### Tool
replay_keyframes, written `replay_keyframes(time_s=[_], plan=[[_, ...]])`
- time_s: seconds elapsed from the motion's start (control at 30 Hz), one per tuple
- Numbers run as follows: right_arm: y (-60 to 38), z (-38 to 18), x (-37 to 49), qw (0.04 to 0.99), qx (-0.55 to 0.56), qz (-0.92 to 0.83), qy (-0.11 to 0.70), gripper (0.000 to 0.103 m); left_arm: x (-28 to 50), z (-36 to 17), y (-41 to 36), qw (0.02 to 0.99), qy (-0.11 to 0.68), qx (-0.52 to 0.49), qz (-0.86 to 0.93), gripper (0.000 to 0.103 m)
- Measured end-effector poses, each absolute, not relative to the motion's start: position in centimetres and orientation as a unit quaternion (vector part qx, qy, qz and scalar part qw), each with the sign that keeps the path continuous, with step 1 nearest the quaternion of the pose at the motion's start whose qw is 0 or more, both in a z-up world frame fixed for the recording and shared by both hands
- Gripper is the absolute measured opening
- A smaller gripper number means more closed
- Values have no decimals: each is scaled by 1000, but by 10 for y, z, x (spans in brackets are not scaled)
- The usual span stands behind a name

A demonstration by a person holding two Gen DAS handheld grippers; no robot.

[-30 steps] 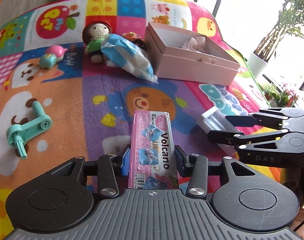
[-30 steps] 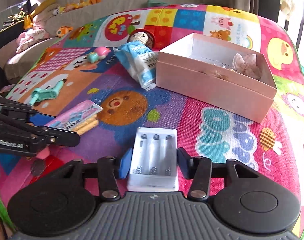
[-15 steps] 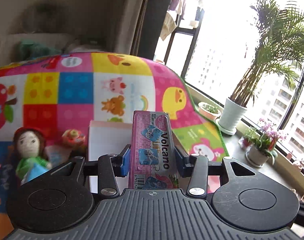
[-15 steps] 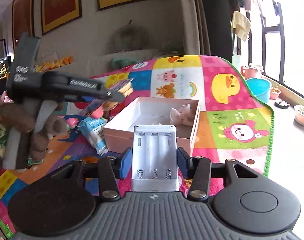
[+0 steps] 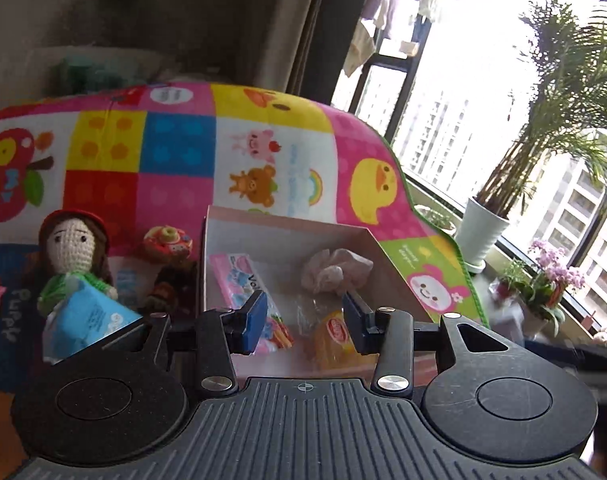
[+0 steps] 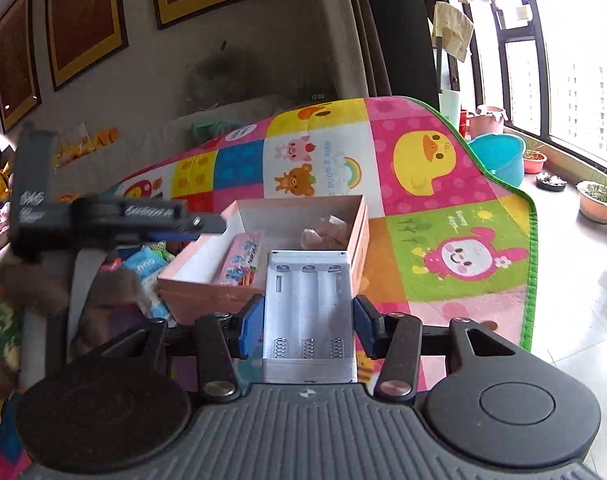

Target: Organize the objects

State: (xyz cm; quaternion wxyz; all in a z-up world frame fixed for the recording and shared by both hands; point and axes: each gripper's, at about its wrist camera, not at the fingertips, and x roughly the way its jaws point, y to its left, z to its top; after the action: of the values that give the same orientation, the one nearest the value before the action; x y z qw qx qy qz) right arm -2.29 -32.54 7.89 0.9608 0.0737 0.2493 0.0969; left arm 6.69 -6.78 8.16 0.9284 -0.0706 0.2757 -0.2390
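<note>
Pink cardboard box [image 5: 207, 264], open-topped, centre frame on the patchwork mat. Inside, along its left wall: pink "Volcano" pack [image 5: 239, 280], lying flat. Crumpled pale wrapper [image 5: 335, 268] at back right, orange packet [image 5: 335, 340] at front. White three-slot battery holder [image 6: 308, 312], springs nearest camera, lower centre in right wrist view.

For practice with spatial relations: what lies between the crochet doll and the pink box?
A small round pink-and-orange toy, between crochet doll and pink box; the left wrist view shows it.
</note>
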Motion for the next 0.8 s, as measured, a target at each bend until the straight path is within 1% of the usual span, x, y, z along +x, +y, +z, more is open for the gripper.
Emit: replay_keyframes(time_s=[0.07,0.2,0.23,0.27,0.33,0.4,0.43,0.47,0.5,0.57,0.67,0.8], plan=[[-320,89,1,962,76,105,240,47,42,76,-55,923,279,-61,-257,46],[-303,112,64,967,62,102,223,47,2,53,-33,913,312,-36,-260,46],[-299,116,84,967,57,99,227,49,-5,49,-27,914,317,-29,-251,46],[-295,118,101,965,54,99,237,57,-11,47,-18,917,318,-23,-238,46],[-290,117,126,963,55,77,252,64,-23,46,6,928,313,-17,-201,46],[-285,114,133,962,50,73,258,64,-34,48,38,943,301,-24,-143,46],[-282,112,131,961,51,79,261,67,-38,49,54,949,295,-31,-105,46],[-279,110,128,959,53,88,262,74,-43,50,68,955,289,-36,-62,46],[-274,108,123,959,52,96,263,76,-47,50,82,957,287,-41,-7,46],[-261,102,115,957,36,108,267,76,-52,47,107,950,294,-78,73,46],[-236,97,108,953,4,130,273,76,-59,37,139,929,311,-174,97,46],[-208,103,111,947,-4,154,280,76,-50,24,140,921,324,-198,89,46]])
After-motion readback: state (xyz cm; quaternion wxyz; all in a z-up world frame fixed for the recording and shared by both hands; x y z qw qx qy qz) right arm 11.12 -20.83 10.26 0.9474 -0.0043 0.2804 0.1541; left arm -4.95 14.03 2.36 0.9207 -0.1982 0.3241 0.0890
